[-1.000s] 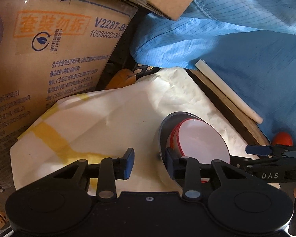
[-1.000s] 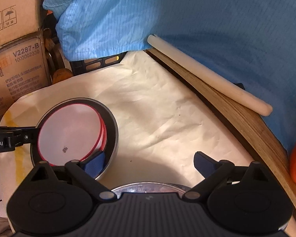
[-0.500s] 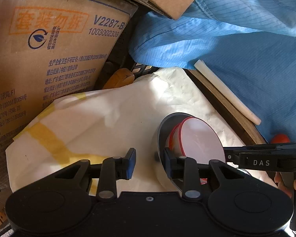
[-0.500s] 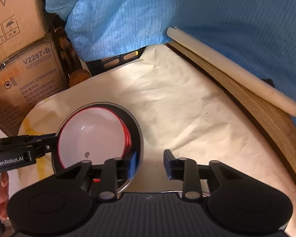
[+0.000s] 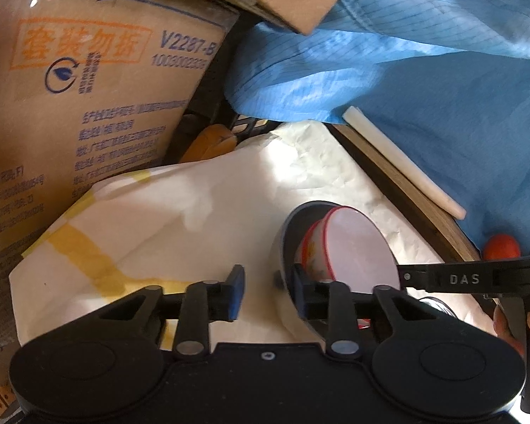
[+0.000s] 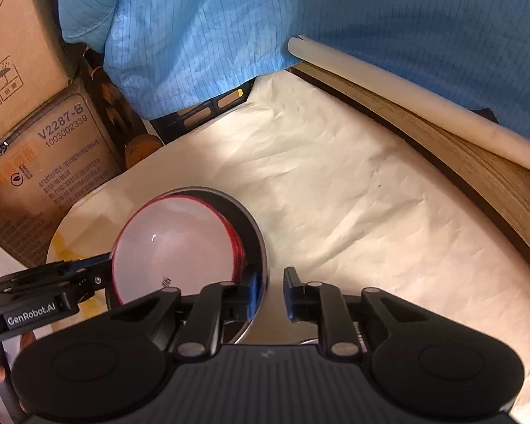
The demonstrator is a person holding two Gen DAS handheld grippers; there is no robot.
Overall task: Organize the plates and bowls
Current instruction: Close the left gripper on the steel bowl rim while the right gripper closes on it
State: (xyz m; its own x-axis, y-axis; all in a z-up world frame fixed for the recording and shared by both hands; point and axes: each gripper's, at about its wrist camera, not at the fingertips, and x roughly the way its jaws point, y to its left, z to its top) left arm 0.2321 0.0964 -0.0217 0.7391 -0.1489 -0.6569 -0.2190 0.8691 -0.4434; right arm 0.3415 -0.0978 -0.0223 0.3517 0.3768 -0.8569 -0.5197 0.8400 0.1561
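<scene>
A table edged in brown wood [image 6: 477, 162] was covered by creased cream paper [image 6: 335, 183], with printed cardboard boxes [image 5: 81, 99] stacked beside it and blue striped fabric [image 6: 300, 17] draped behind. On the paper a grey metal bowl [image 6: 252, 233] was seen, a red-rimmed white bowl [image 6: 173, 243] nested inside. The left gripper [image 5: 266, 288] and right gripper [image 6: 270, 291], jaws just closing, were each placed astride the grey rim; contact could not be told.
</scene>
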